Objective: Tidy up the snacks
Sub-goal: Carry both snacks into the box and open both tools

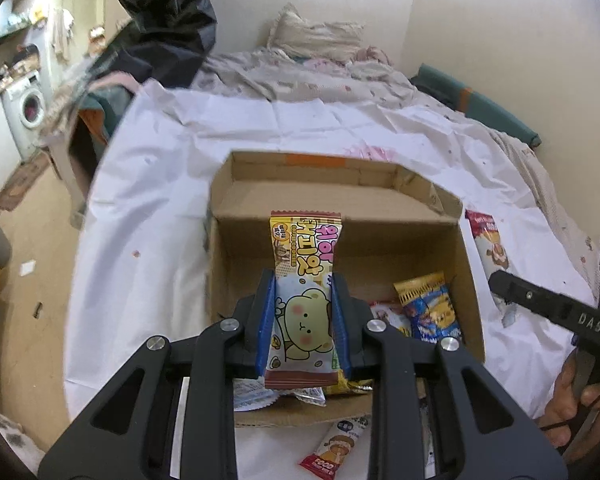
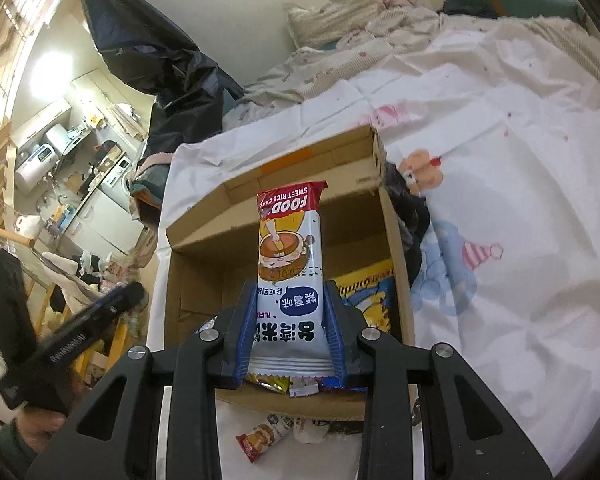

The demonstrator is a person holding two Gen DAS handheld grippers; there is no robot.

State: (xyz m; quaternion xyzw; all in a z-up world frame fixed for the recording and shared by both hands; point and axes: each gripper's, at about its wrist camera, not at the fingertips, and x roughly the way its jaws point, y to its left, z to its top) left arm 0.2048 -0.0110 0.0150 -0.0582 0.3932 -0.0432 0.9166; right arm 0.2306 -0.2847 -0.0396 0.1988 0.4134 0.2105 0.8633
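My left gripper (image 1: 303, 280) is shut on a bear wafer snack pack (image 1: 304, 300), holding it upright above the open cardboard box (image 1: 340, 196). My right gripper (image 2: 290, 288) is shut on a white sweet rice cake pack (image 2: 290, 264) with a red end, also held above the same box (image 2: 204, 232). Several snacks lie in the box, among them a blue and yellow pack (image 1: 430, 308) at its right side, also in the right wrist view (image 2: 370, 292). The right gripper also shows at the right edge of the left wrist view (image 1: 496, 280).
The box stands on a white sheet (image 1: 148, 208) over a bed. A rice cake pack (image 1: 488, 240) lies on the sheet right of the box; another (image 1: 334, 450) lies in front of it. Pillows (image 1: 316, 34) and a black bag (image 1: 168, 12) are behind.
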